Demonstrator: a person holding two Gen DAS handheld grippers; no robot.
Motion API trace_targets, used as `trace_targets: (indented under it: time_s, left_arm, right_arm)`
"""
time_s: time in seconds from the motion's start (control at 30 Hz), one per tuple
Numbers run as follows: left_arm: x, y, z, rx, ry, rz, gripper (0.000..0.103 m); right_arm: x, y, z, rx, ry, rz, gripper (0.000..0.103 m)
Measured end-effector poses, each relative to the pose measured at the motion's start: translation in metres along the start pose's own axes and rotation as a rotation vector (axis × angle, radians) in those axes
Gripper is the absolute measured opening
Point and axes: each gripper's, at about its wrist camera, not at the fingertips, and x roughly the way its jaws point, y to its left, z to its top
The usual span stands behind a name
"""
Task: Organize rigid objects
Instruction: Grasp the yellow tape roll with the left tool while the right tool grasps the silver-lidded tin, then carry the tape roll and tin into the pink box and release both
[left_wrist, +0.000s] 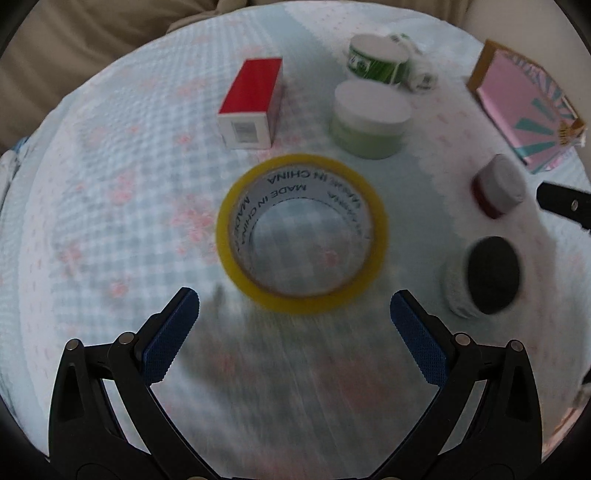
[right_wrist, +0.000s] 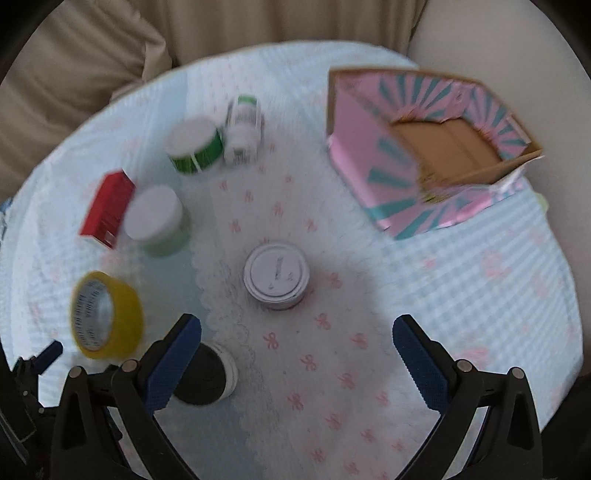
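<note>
Household items lie scattered over a round table (right_wrist: 480, 295) under a checked cloth, awaiting sorting. Largest is the open pink-and-teal box (right_wrist: 424, 155) at two o'clock in the right wrist view, stiff cardboard and probably the collecting bin, near the table's far edge. Next, the yellow tape roll (left_wrist: 302, 236) lies flat dead ahead of the left gripper (left_wrist: 295, 306), whose jaws stand wide and empty; rigid and light, it looks best pinched across its wall or through the core. The red carton (left_wrist: 253, 101) sits at eleven o'clock, the white-lidded green jar (left_wrist: 369, 120) at one. The right gripper (right_wrist: 297, 332), equally wide and empty, faces a small white-capped jar (right_wrist: 276, 277) at twelve; smooth plastic, likely slippery, best gripped across the lid. Open cloth lies to its right.
</note>
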Motion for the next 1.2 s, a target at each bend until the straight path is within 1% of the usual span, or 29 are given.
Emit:
trace_targets:
  time_s: [0.1,0.13,0.23,0.27,0.4,0.47,0.53,0.63,0.67,0.73,0.87,1.03,1.2]
  left_arm:
    - [0.02,0.005,0.002,-0.015,-0.004,0.006,0.103]
    - [0.025,0.005,0.003,-0.019,-0.01,-0.016,0.103]
    - [0.033,-0.001,0.007,-0.001,-0.029,-0.016,0.103]
    - [0.034,-0.002,0.009,0.003,-0.039,-0.015,0.103]
    - [0.041,-0.005,0.023,-0.013,-0.061,-0.017,0.103]
    - [0.043,-0.004,0.03,-0.02,-0.066,-0.022,0.103]
    - [0.045,-0.006,0.036,-0.02,-0.069,-0.024,0.102]
    - [0.047,-0.009,0.04,-0.007,-0.067,0.002,0.098]
    - [0.047,-0.009,0.04,-0.012,-0.068,0.003,0.097]
    - [0.046,-0.005,0.04,-0.02,-0.065,-0.005,0.097]
    - [0.046,-0.004,0.043,-0.018,-0.06,0.0,0.097]
    - [0.044,-0.003,0.044,-0.025,-0.055,0.005,0.097]
    - [0.025,-0.002,0.044,-0.042,-0.066,0.017,0.097]
  right_arm:
    - [0.028,0.007,0.001,-0.022,0.021,-0.017,0.103]
    - [0.036,0.008,0.002,-0.024,0.026,-0.021,0.102]
    - [0.054,0.01,0.008,-0.02,0.035,-0.022,0.094]
    - [0.059,0.01,0.01,-0.017,0.037,-0.021,0.09]
    - [0.069,0.011,0.015,-0.019,0.038,-0.022,0.082]
    - [0.07,0.013,0.017,-0.024,0.032,-0.017,0.074]
    - [0.07,0.014,0.017,-0.027,0.025,-0.014,0.074]
    - [0.073,0.016,0.021,-0.035,0.011,-0.019,0.073]
    - [0.073,0.016,0.021,-0.038,0.013,-0.017,0.063]
    - [0.08,0.02,0.025,-0.038,0.03,0.007,0.05]
    - [0.083,0.022,0.024,-0.038,0.019,0.009,0.05]
    - [0.085,0.025,0.025,-0.037,0.028,0.02,0.05]
    - [0.081,0.015,0.03,-0.051,0.042,0.029,0.05]
